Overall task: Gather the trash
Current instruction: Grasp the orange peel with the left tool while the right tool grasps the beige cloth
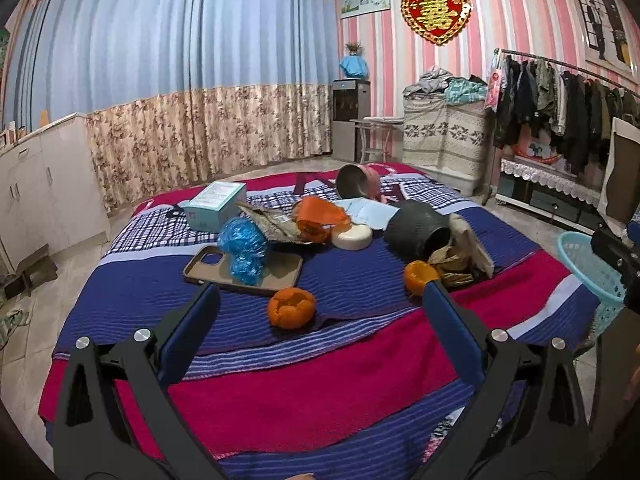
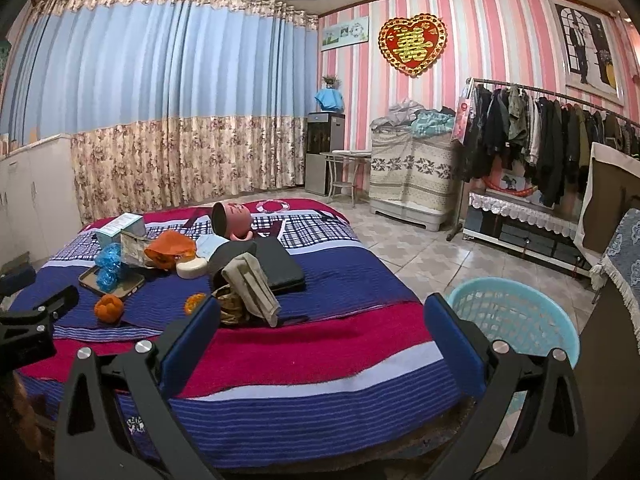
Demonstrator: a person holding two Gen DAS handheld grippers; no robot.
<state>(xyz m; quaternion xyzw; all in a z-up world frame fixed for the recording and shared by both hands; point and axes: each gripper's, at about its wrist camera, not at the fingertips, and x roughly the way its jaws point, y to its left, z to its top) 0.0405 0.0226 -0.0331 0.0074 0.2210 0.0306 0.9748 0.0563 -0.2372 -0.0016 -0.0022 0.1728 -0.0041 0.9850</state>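
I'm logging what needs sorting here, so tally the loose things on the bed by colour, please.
Orange: 3 (peel, peel, bag)
Blue or teal: 3 (wrapper, box, paper)
Black: 1 (pot)
Pink: 1 (pot)
Cream: 1 (disc)
Brown: 1 (phone case)
Total: 10

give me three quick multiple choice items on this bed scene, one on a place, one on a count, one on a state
1. Where does the blue plastic wad lie?
A. on the phone case
B. in the basket
C. on the floor

2. How many orange peels lie nearest the grippers on the blanket?
A. one
B. two
C. four

3. How are the left gripper and right gripper?
A. both shut
B. one holds a peel
C. both open, empty

Answers: 1 A, the wad rests on the case. 2 B, one peel and another. 3 C, fingers spread with nothing between.
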